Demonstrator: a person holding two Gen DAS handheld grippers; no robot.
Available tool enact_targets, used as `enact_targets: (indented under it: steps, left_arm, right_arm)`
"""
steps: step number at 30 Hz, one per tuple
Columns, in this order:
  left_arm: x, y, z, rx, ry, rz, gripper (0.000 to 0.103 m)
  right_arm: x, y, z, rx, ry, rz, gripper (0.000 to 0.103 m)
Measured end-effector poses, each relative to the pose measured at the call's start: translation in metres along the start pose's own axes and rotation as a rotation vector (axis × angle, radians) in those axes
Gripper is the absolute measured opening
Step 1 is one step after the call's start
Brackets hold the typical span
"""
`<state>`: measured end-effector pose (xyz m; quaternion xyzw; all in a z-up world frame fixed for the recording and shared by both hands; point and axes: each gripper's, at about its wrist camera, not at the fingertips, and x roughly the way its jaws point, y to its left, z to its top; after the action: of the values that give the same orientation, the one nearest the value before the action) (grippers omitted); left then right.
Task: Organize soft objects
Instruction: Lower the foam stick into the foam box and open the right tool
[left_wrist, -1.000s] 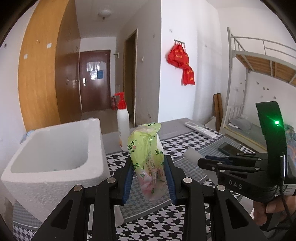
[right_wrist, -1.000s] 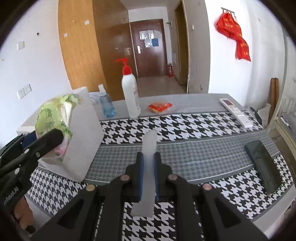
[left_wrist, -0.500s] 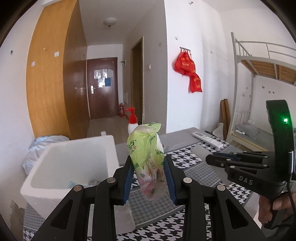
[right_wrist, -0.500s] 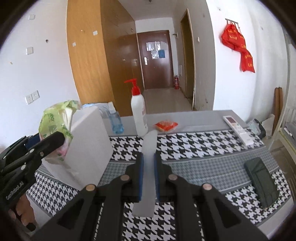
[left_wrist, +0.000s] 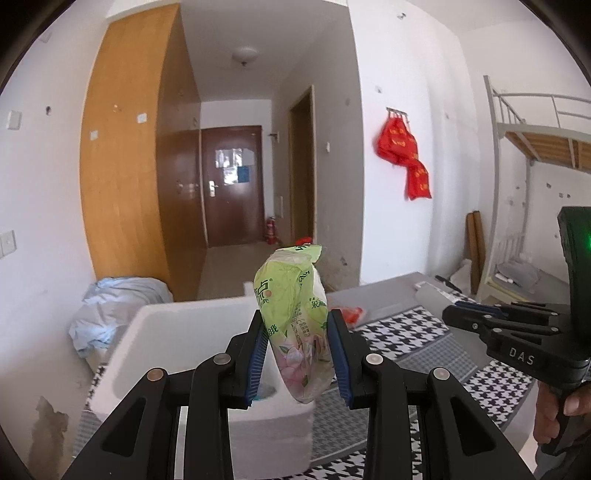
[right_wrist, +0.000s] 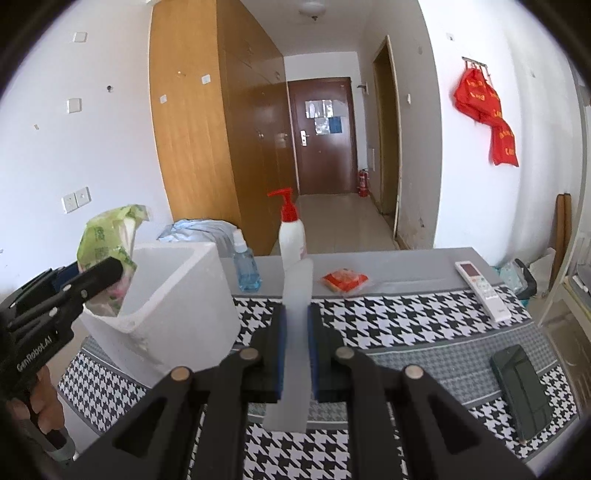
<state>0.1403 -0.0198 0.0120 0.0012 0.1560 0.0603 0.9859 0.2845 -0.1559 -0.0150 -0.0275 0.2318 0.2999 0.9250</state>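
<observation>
My left gripper (left_wrist: 295, 334) is shut on a green plastic tissue pack (left_wrist: 293, 306), held upright in the air above the near corner of a white foam box (left_wrist: 177, 332). From the right wrist view the green pack (right_wrist: 110, 240) and left gripper (right_wrist: 98, 273) hang over the left wall of the foam box (right_wrist: 184, 291). My right gripper (right_wrist: 295, 334) is shut on a thin pale flat piece (right_wrist: 295, 314), seen edge-on above the houndstooth cloth. In the left wrist view the right gripper (left_wrist: 476, 314) sits to the right.
On the table's far strip stand a red-topped pump bottle (right_wrist: 291, 236) and a blue spray bottle (right_wrist: 246, 269). An orange packet (right_wrist: 343, 278) and a white remote (right_wrist: 482, 290) lie there too. A dark phone (right_wrist: 521, 391) rests near the right edge. A light-blue cloth bundle (left_wrist: 118, 306) lies behind the box.
Both grippers have risen with their loads still held. The foam box and table now sit lower in both views, and the left gripper has come over the box.
</observation>
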Motion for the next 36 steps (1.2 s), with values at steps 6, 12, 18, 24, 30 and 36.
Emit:
enact_targets:
  steps: [6,12,18,24,30,36]
  left_arm:
    - [-0.002,0.006,0.006,-0.004,-0.018,0.031,0.035]
    - [-0.005,0.017,0.008,-0.014,-0.03,0.055,0.035]
    - [-0.008,0.029,0.009,-0.032,-0.042,0.09,0.035]
    - [-0.009,0.04,0.009,-0.04,-0.046,0.118,0.035]
    - [-0.012,0.052,0.006,-0.046,-0.05,0.16,0.035]
    - [-0.018,0.066,0.003,-0.061,-0.048,0.2,0.035]
  right_arm:
    - [0.002,0.011,0.01,-0.017,-0.019,0.033,0.014]
    - [0.003,0.026,0.018,-0.041,-0.035,0.065,0.014]
    - [0.008,0.039,0.023,-0.056,-0.037,0.095,0.014]
    - [0.013,0.052,0.027,-0.077,-0.04,0.12,0.014]
    - [0.019,0.068,0.03,-0.103,-0.043,0.158,0.014]
    - [0.025,0.086,0.032,-0.13,-0.037,0.203,0.014]
